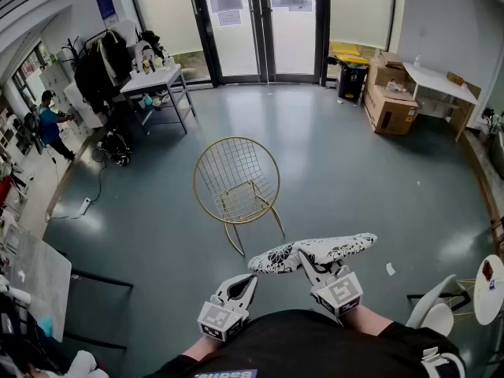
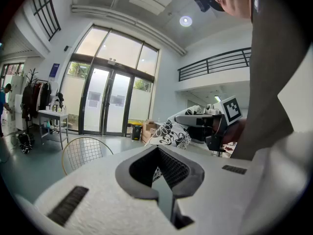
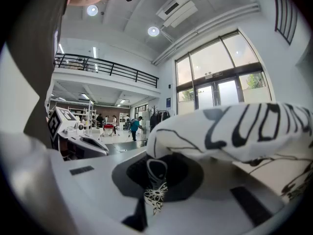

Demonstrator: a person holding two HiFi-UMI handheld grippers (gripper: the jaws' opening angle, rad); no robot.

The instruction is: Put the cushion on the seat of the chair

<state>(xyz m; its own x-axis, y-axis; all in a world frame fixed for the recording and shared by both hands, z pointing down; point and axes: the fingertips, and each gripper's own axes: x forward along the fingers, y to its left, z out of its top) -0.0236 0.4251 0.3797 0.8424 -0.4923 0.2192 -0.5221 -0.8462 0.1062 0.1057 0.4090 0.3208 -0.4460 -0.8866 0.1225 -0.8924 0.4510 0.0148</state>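
A gold wire chair [image 1: 236,181] stands on the grey floor ahead of me, its seat bare; the left gripper view has it at the left [image 2: 80,153]. The black-and-white patterned cushion [image 1: 315,252] hangs in the air just in front of the chair, lying roughly flat. My right gripper [image 1: 307,262] is shut on its near edge, and a fold of the cushion [image 3: 155,180] is pinched between the jaws. My left gripper [image 1: 246,280] is beside it on the left, apart from the cushion [image 2: 168,133], jaws together and holding nothing.
A grey table [image 1: 156,81] and a coat rack [image 1: 98,61] stand at the back left, with a person in teal [image 1: 51,124] beyond. Cardboard boxes [image 1: 390,101] and a white table [image 1: 437,81] are at the back right. A white chair [image 1: 437,309] is close on my right.
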